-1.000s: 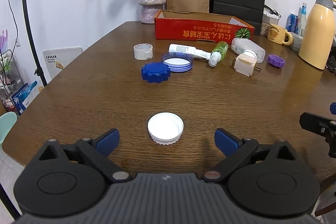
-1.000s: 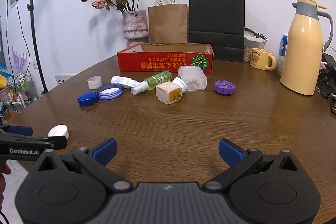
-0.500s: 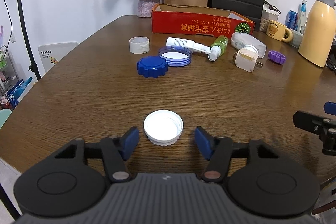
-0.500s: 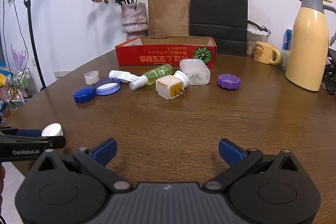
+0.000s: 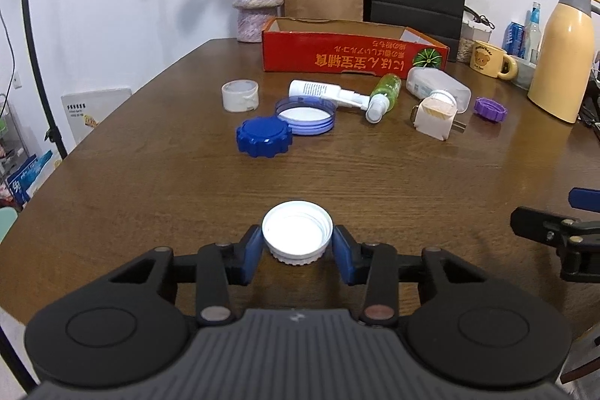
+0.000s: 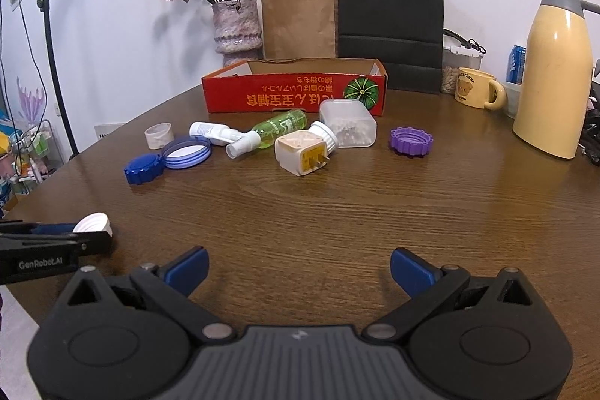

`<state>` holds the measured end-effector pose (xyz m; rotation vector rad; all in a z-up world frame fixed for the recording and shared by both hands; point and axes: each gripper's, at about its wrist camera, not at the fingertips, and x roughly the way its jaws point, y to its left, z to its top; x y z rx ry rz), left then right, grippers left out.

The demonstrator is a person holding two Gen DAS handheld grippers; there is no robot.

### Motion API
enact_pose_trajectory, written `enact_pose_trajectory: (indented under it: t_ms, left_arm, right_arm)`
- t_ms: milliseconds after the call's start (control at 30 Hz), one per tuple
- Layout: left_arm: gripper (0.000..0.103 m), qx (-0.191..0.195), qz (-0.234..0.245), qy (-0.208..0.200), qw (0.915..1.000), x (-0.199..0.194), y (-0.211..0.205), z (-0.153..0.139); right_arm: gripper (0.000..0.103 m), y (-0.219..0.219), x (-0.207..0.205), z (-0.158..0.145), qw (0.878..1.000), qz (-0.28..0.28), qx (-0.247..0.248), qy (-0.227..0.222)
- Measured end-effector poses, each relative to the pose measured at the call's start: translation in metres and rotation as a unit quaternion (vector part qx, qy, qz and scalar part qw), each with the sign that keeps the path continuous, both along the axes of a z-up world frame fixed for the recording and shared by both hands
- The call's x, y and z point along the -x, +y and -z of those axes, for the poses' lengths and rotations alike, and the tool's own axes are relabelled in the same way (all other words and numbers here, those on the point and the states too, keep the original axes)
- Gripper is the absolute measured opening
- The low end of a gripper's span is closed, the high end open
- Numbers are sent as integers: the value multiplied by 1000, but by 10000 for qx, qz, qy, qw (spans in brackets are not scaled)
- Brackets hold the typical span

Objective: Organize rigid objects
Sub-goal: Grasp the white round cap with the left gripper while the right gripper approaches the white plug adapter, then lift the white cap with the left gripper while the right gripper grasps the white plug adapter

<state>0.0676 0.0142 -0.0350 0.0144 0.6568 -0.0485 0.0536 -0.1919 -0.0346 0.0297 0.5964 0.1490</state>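
**White cap held in the left jaws**

While the left gripper (image 5: pixel 297 247) sits low over the near edge of the worktop (image 5: pixel 150 182), its blue pads (image 5: pixel 250 252) press on both sides of a white cap (image 5: pixel 297 235). The jaws are closed tight on the cap. The cap is open side up and looks to be resting on the wood, near the near edge, closer to the left corner.

The right gripper (image 6: pixel 299 270) is off to the right of it, also by the near edge. Its jaws are wide open and hold nothing. Only bare wood shows between them.

More things lie in a bunch toward the far edge, in front of a red box (image 6: pixel 296 92). From left to right there is a small white ring (image 6: pixel 159 136), a dark blue lid (image 6: pixel 144 168), and a light blue lid (image 6: pixel 186 152) touching it. Next come a white bottle (image 6: pixel 210 131) and a green spray bottle (image 6: pixel 275 128), both on their sides. A white plug (image 6: pixel 300 154) lies just in front of a clear tub (image 6: pixel 348 127) that is also on its side. A purple lid (image 6: pixel 410 141) sits alone, a bit right of the tub.

A tall yellow jug (image 6: pixel 554 70) stands near the right edge, with a yellow mug (image 6: pixel 476 93) beside it. A vase (image 6: pixel 236 27) of flowers and two paper bags are behind the box.
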Motion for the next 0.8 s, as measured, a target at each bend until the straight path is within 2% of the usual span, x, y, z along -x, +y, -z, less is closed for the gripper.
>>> enact_pose_trajectory:
  t_ms: [367,800]
  left_arm:
    - [41,-66,69,-169,9998,-22,-3,-12]
    - [41,-76,95,-234,9997,-67,-8,-20]
  right_arm:
    - [103,1,-22,-2,10000,7,29,-26]
    - [103,-1,-72,-1,10000,-28,-11,-21]
